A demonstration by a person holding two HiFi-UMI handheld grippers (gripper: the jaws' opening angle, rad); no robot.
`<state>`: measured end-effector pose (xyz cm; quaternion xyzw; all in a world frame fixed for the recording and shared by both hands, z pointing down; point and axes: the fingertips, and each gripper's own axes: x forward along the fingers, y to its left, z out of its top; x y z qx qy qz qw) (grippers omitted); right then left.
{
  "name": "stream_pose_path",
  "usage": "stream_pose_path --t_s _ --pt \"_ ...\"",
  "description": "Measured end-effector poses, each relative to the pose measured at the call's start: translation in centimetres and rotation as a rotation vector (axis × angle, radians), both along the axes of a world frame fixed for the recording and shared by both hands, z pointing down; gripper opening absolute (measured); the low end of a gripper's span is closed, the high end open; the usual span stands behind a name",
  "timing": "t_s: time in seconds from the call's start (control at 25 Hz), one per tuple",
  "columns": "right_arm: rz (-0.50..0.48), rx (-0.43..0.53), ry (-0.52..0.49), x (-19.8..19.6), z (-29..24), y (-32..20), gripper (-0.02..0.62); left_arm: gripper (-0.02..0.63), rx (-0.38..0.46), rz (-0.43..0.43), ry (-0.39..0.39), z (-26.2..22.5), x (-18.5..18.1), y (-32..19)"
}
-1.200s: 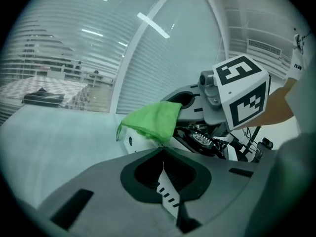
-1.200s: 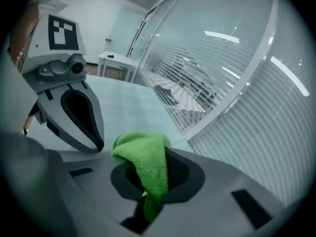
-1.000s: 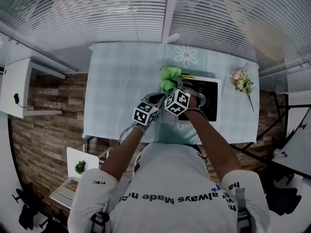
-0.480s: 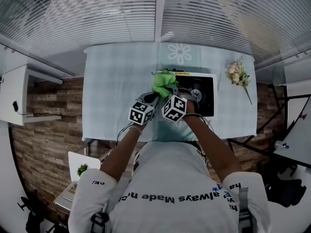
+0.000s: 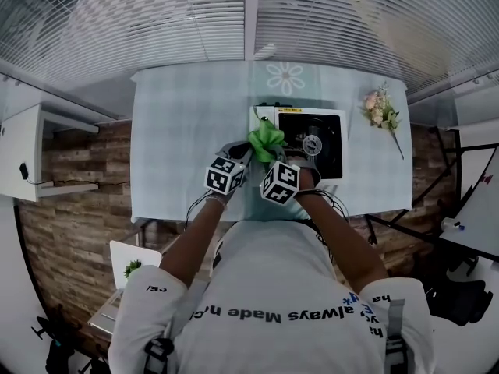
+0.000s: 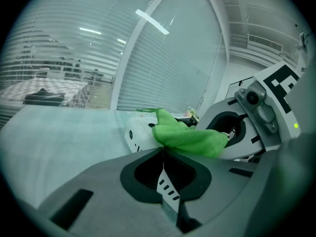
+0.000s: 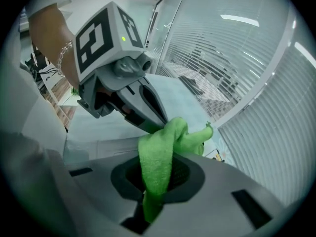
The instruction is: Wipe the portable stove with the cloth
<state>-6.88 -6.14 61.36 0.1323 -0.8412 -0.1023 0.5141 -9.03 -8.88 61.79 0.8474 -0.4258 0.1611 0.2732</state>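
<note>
A bright green fuzzy cloth (image 5: 267,137) is held bunched and twisted into a thick rope over the left edge of the white portable stove with a black top (image 5: 327,160), which is set on the pale checked counter (image 5: 179,131). The fingers of the right gripper (image 7: 158,164) are clamped on a thick fold of it. The fingers of the left gripper (image 6: 163,149) are closed together, seemingly pinching the cloth's edge at their tips.
</note>
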Motion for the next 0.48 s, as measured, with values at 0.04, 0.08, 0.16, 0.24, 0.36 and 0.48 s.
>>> stream_pose_path --t_s 0.04,0.08,0.16,0.24,0.36,0.48 --pt "-0.006 -0.007 0.0 0.1 0.0 0.4 0.026 0.012 0.0 0.0 0.001 0.0 0.0 -0.1" --pt "-0.014 -0.015 0.001 0.2 0.0 0.9 0.026 0.012 -0.002 -0.001 0.003 0.1 0.0 -0.1" --pt "-0.04 -0.032 0.004 0.3 0.1 2.2 0.026 0.012 -0.007 -0.004 0.005 0.2 0.0 -0.1" --pt "-0.07 -0.056 0.002 0.4 0.1 3.7 0.026 0.012 -0.008 -0.005 -0.001 0.1 0.0 -0.1" --pt "-0.102 -0.091 -0.006 0.6 0.0 6.0 0.026 0.012 -0.007 0.0 -0.018 0.1 0.1 -0.1" --pt "-0.115 -0.149 -0.022 0.8 0.1 7.8 0.026 0.012 -0.008 0.003 -0.038 0.1 0.1 -0.1"
